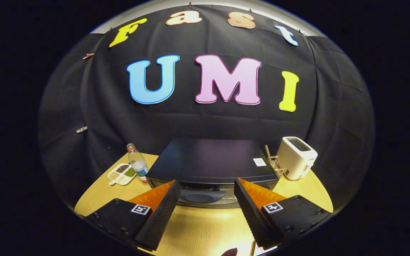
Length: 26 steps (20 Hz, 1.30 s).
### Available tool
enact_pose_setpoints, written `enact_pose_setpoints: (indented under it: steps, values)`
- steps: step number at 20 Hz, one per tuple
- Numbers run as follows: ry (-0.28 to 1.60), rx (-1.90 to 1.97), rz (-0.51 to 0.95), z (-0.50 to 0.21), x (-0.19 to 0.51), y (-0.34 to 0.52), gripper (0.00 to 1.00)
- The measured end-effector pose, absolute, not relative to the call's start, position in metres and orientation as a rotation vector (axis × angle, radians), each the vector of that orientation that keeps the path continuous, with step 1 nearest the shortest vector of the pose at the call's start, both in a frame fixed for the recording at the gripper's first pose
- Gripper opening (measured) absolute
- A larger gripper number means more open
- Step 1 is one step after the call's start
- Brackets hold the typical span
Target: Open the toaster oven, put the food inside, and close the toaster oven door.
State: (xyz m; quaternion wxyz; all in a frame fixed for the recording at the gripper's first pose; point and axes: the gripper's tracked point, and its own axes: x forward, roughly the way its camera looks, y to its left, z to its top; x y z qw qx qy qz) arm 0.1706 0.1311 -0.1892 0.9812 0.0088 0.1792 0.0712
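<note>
The claw (206,192) up close

It has two wedge-shaped fingers with bumpy, ribbed inner sides, spread wide apart with nothing between them. Each finger sits on a flat block with small round screws and a square black-and-white sticker on top.

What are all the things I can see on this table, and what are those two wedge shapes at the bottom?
toaster oven: one, black, middle of the table, door shut, just ahead of the fingers.
door handle: one, dark grey, on the oven's front, seen between the fingers.
toaster: one, white, right of the oven.
wire rack: one, metal, between oven and toaster.
water bottle: one, clear with a red cap, left of the oven.
divided dish: one, white, holding brown, green and beige food, left of the bottle.
table: one, light wood.
hand-held gripper: one, fingers open, holding nothing, aimed at the oven door.
</note>
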Motion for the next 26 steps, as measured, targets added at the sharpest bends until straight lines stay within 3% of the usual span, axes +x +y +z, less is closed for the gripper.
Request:
enact_pose_setpoints:
  steps: [14, 26]
  values:
    - [0.48, 0.033, 0.096, -0.259, 0.215, 0.149, 0.99]
    - [0.499, -0.002, 0.108, -0.3, 0.131, 0.141, 0.99]
